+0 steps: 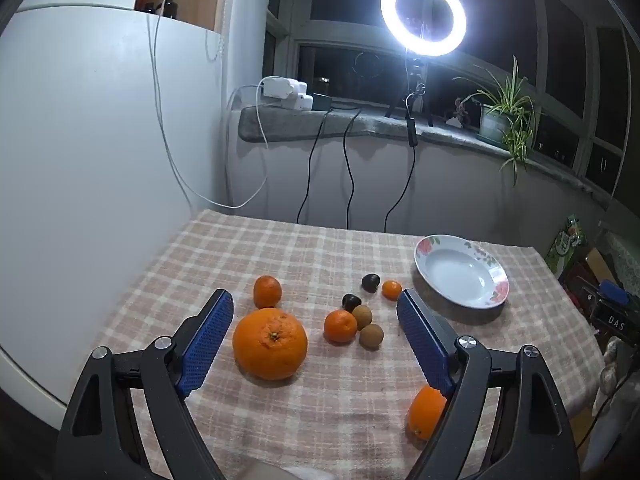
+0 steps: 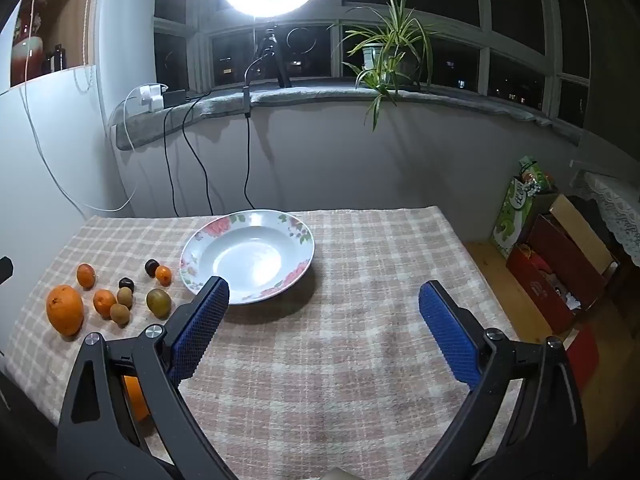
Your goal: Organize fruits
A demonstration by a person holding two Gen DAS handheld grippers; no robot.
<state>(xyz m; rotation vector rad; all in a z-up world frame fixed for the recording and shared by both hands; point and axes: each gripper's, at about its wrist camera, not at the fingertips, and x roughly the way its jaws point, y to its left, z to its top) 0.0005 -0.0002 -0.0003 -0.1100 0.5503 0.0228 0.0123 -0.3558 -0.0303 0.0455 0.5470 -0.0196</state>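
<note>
A big orange (image 1: pixel 270 343) lies on the checked cloth between my left gripper's (image 1: pixel 314 302) open jaws, near the left finger. Beyond it lie small mandarins (image 1: pixel 340 326), two brown round fruits (image 1: pixel 371 336) and two dark fruits (image 1: pixel 351 302). Another orange (image 1: pixel 426 412) sits partly behind the right finger. The empty flowered plate (image 1: pixel 500 280) stands at the far right. In the right wrist view my right gripper (image 2: pixel 323 294) is open and empty above bare cloth, just in front of the plate (image 2: pixel 304 236); the fruits, including a greenish one (image 2: pixel 159 302), lie to its left.
A white cabinet wall (image 1: pixel 80 160) borders the table on the left. Cables (image 1: pixel 348 168) hang from the sill behind the table, under a ring light (image 1: pixel 423 14) and a potted plant (image 2: pixel 390 56). Boxes (image 2: pixel 552 264) stand on the floor to the right.
</note>
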